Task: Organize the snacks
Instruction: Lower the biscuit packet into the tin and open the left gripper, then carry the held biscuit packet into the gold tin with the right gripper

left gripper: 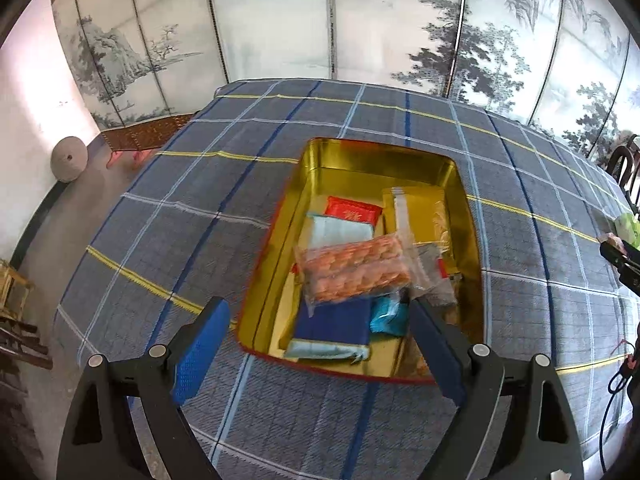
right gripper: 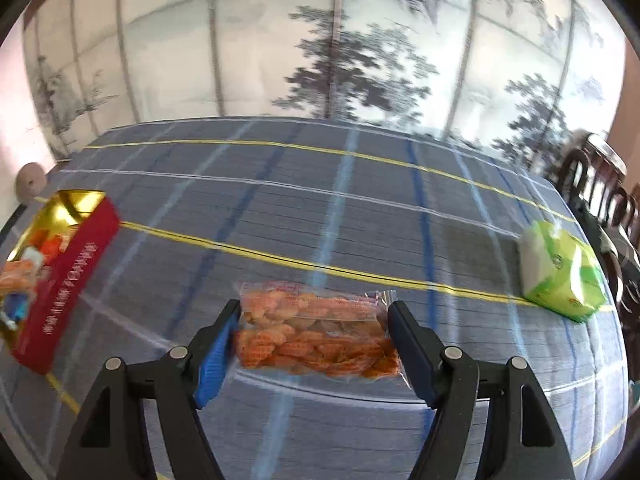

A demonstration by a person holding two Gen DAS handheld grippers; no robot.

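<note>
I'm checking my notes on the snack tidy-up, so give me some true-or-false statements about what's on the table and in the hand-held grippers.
1. The right hand-held gripper holds a clear bag of orange snacks. True.
2. The tin is empty. False: it holds several packets, among them an orange bag and a red packet.
3. A green packet lies on the tablecloth, outside the tin. True.
4. The left hand-held gripper grips a packet. False: its jaws stand open over the tin, holding nothing.
5. The tablecloth is plain red. False: it is blue-grey plaid.
</note>
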